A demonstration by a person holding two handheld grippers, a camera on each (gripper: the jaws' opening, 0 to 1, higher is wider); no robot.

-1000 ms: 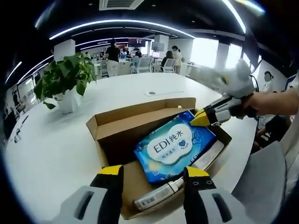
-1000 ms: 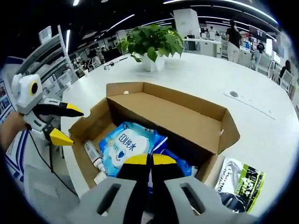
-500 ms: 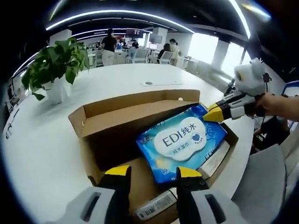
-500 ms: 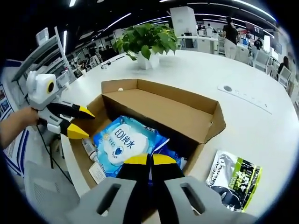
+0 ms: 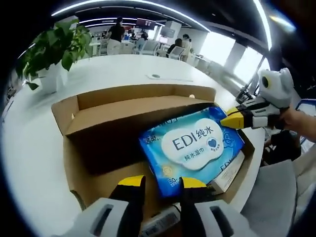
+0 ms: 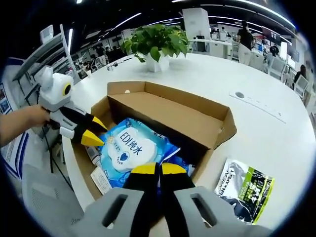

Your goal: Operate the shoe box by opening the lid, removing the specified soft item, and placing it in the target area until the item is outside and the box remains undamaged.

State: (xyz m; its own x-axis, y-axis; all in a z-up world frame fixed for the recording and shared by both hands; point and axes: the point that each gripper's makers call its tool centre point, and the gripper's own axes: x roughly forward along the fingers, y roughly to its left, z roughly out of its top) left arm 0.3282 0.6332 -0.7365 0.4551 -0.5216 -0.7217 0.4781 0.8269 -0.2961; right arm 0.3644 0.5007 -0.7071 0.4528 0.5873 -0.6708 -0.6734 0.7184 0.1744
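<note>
Just changed: you are bringing the left gripper [image 6: 94, 132] in against the left end of the pack [image 6: 129, 148]; a second ago it was hanging well off the box [image 6: 168, 111].
Left gripper: its jaws are standing apart, narrower than before, and gripping nothing.
Right gripper [image 6: 158, 170]: its jaws are pressing together on the pack's near edge and appear to be pinching it.
Pack: it is lying inside the box, label up, and seems to be tilting upward at your right gripper's end.
Meaning: the lid is already open, and you are setting up the lift-out.
Edges: the raised flap is standing along the far side, and the side walls are sitting close to both grippers.
Room: bare table [image 6: 256, 128] is lying far and right, with a bag [image 6: 247, 190] just right of the box.
</note>
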